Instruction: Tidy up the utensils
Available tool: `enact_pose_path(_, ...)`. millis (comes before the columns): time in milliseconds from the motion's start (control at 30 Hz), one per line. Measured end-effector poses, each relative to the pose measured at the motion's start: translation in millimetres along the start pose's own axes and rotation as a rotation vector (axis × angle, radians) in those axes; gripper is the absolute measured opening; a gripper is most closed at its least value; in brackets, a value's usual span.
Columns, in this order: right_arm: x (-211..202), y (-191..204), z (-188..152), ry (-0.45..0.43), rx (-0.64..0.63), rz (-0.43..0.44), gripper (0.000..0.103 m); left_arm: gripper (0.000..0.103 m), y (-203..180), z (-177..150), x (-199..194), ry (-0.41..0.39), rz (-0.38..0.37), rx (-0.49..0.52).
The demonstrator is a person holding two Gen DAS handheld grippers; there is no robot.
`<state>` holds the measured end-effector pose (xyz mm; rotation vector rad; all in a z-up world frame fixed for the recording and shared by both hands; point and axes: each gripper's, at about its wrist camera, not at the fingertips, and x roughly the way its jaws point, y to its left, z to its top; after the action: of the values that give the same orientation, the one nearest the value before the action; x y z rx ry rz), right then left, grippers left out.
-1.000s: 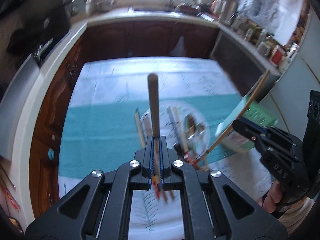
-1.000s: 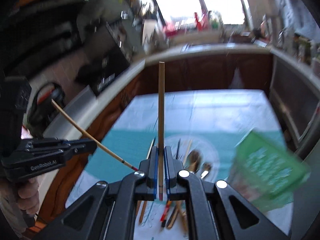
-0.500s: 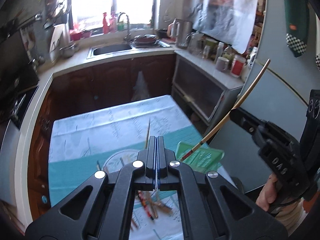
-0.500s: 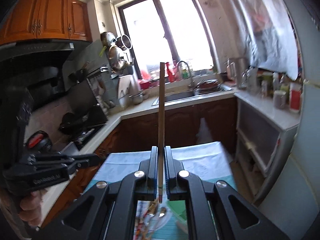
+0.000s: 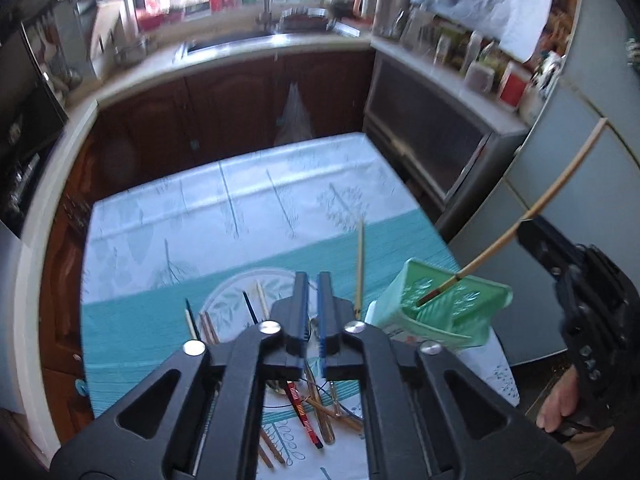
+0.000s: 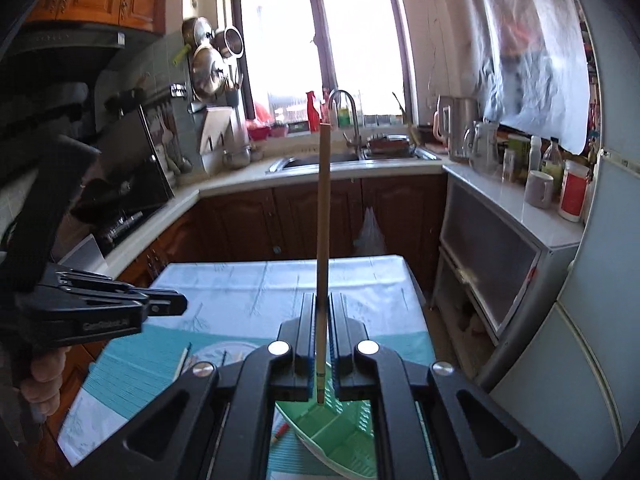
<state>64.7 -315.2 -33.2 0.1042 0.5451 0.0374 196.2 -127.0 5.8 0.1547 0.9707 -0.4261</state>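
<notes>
Chopstick (image 6: 323, 240): pale bamboo, long and straight, with a darker reddish-brown band near its lower end. Pinched upright between the two fingers of the right gripper (image 6: 321, 312), which is clamped on it. In the left wrist view the same stick (image 5: 532, 216) slants down from upper right, its dark tip just inside the top of a green holder (image 5: 452, 312).

Holder: light green plastic, slotted walls, inner dividers. It stands near the right edge of the table and looks tilted. From the right wrist view its compartments (image 6: 344, 436) sit directly below the stick's lower end; which compartment the tip is over cannot be told.

A second thin bamboo stick (image 5: 361, 264) stands nearly upright just left of the holder; its lower end is hidden behind the left gripper.

Left gripper (image 5: 313, 292): jaws parted by a narrow gap, nothing between them. It hangs over a round glass plate (image 5: 236, 292) that carries a loose scatter of chopsticks (image 5: 262, 300), pale ones and dark ones, and a spoon partly hidden by the fingers. More sticks, one red-patterned (image 5: 302, 412), lie crossed on the cloth nearer the camera.

Table covered with a white cloth (image 5: 240, 208) printed with faint plants and a teal band. A hand (image 5: 558, 408) grips the right gripper's handle at lower right.
</notes>
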Motion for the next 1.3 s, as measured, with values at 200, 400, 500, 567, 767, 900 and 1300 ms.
enact_pose_path(200,19.3,0.4,-11.7,0.082,-0.023,0.021,0.006,0.047,6.5,-2.5,66.2,0.078,-0.079,0.018)
enact_pose_path(400,34.1,-6.4,-27.2,0.154,0.005,0.048,0.007,0.047,1.4,-1.5,128.3,0.158,-0.154,0.069)
enact_pose_path(500,35.5,-7.4,-33.8,0.167,0.018,0.066,0.008,0.048,2.9,-2.8,157.7,0.209,-0.16,0.075)
enact_pose_path(567,35.7,-8.6,-36.4,0.169,0.032,0.08,0.008,0.048,11.9,2.2,176.6,0.231,-0.226,0.024)
enact_pose_path(767,37.4,-14.6,-40.0,0.171,0.082,0.119,0.008,0.048,23.1,12.6,221.0,0.284,-0.261,-0.035)
enact_pose_path(900,43.8,-20.9,-39.1,0.183,0.098,0.116,0.008,0.042,15.1,10.2,250.5,0.34,-0.286,-0.004)
enact_pose_path(1300,49.8,-37.4,-45.2,0.215,0.148,0.124,0.008,0.026,-28.4,4.0,281.8,0.436,-0.265,0.091)
